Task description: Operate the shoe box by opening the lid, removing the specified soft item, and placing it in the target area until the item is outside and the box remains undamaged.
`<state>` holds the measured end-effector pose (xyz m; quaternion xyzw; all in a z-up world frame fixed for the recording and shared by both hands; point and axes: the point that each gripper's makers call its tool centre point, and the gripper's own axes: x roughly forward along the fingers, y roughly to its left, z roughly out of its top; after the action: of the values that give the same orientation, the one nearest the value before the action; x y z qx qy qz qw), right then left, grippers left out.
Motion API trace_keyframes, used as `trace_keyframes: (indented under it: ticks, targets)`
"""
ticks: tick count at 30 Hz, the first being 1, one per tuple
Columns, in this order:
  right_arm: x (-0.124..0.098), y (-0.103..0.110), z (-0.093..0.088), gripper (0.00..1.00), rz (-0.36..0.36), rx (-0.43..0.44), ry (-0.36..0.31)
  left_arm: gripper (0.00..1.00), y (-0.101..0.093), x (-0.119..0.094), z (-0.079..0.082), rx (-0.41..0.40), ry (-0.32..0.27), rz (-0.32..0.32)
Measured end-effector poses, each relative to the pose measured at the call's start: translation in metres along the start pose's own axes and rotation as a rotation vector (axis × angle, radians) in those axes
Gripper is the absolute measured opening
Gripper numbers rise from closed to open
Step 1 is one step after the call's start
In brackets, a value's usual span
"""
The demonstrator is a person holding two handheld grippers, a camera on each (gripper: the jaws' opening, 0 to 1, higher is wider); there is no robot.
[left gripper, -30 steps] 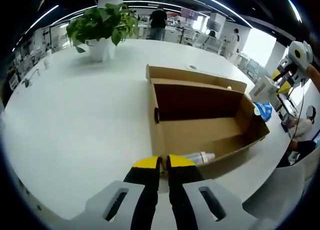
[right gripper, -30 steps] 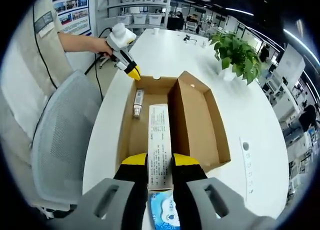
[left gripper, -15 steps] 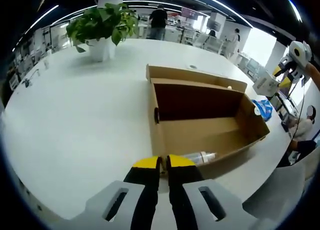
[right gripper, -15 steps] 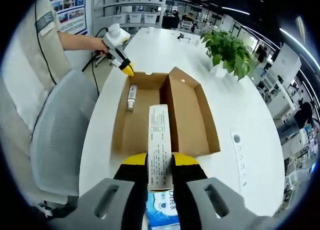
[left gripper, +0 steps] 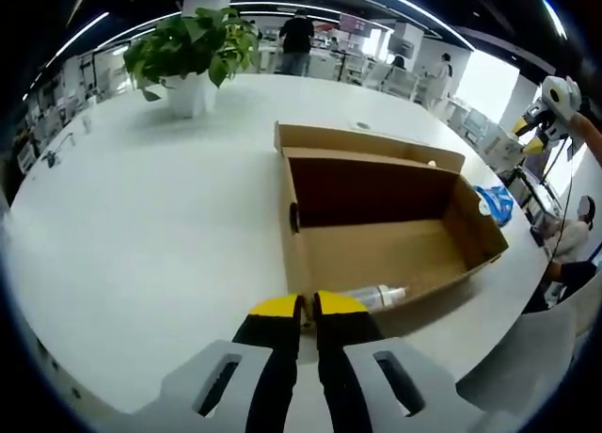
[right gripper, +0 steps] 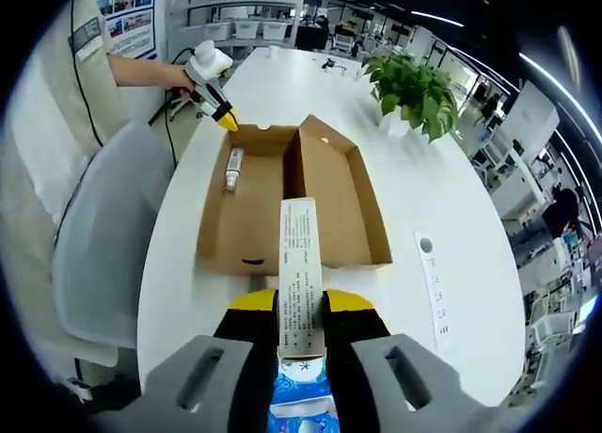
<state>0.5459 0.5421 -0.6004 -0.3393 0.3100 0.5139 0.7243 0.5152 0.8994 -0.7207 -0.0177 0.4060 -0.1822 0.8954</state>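
Two views. Left gripper view: my left gripper (left gripper: 308,306), jaws pressed together on nothing, sits at the open shoe box (left gripper: 376,231), a bottle (left gripper: 372,296) inside. Right gripper view: my right gripper (right gripper: 301,301) clamps the tissue pack (right gripper: 301,273), clear of the box above the table (right gripper: 442,207); I judge it light, squashy, best pinched mid-body.

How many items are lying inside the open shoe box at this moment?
1: a small bottle lies in the shoe box at the end near the left gripper. The right gripper holds a tissue pack outside it.
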Motion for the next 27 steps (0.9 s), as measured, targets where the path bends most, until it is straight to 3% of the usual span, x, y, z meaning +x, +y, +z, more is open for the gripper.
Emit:
trace_keyframes:
  ticks: [27]
  targets:
    - [-0.022,-0.035,-0.072,0.15,-0.064,0.047,0.104,0.02,-0.003,-0.002,0.001,0.021,0.023,0.018]
